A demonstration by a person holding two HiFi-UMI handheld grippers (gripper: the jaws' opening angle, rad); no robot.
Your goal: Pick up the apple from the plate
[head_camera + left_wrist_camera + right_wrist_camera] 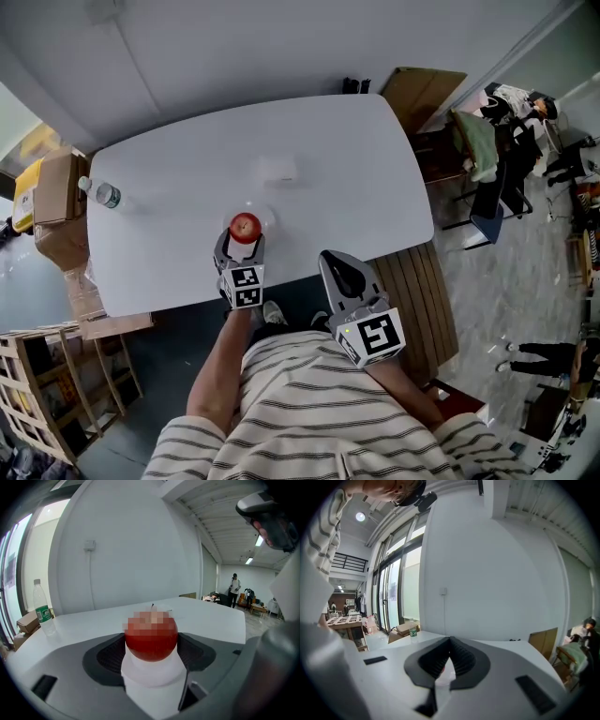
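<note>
White table (328,150) fills the middle of a bare-walled room, and near its front edge a red apple (246,226) sits clamped between the jaws of the left gripper (243,236), the ribbed black pads (111,654) pressing on both of its sides. A white plate (270,217), faint against the tabletop, shows just behind and beside the fruit; whether the apple touches it cannot be told. The person's left forearm reaches forward from a striped shirt (309,412) to that gripper. The right gripper (336,265) hangs off the table's near edge, well apart from the apple, its jaws closed together with nothing between them. Farther back on the table lies a small white object (278,170), and a water bottle (99,192) stands at the left corner, next to stacked cardboard boxes (58,187). A slatted wooden bench (422,291) adjoins the table on the right.
</note>
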